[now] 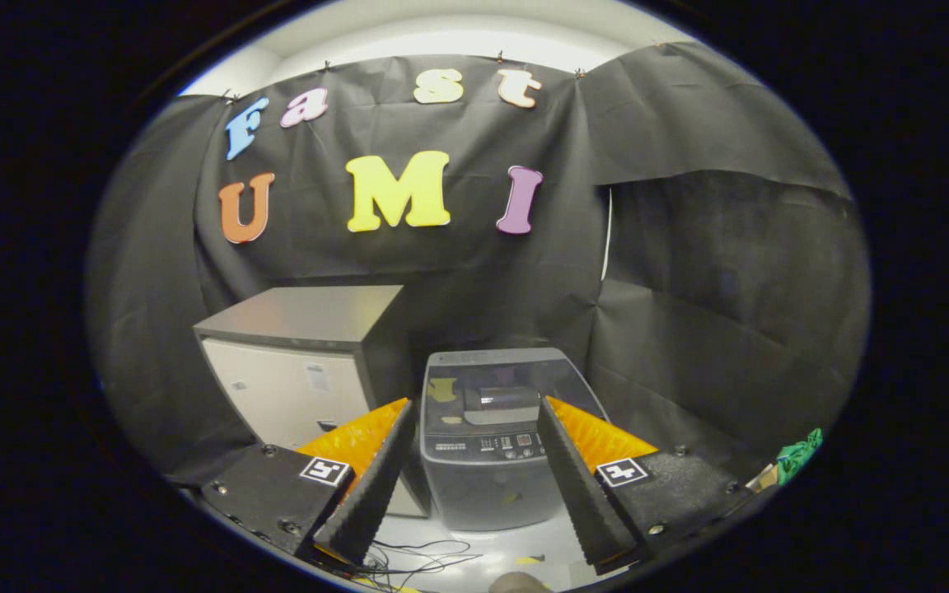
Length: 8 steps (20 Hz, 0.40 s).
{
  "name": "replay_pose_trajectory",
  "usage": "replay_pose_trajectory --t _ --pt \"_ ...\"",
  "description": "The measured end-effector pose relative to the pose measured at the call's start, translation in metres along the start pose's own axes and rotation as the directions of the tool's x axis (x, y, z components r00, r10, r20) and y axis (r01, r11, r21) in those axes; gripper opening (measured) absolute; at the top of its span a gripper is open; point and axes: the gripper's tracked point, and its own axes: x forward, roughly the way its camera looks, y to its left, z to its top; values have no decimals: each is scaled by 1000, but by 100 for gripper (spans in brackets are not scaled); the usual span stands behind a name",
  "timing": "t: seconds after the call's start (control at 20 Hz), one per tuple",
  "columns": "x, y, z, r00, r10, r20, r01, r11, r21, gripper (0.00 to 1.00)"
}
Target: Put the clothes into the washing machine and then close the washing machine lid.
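Washing machine [491, 445] sat far ahead, framed between my spread fingers, lid apparently down, though glare made that uncertain. Grey cabinet [297, 371] stood just left of it. My gripper [474, 486] was released, holding nothing. Green clothes [800, 453] lay near right, mostly hidden; I risked a blind grab. Floor cables [417, 560] could snag.
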Motion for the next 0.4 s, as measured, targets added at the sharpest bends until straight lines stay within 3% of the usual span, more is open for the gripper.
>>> replay_pose_trajectory --t 0.4 --pt "-101 37 -11 999 33 36 -33 999 -6 95"
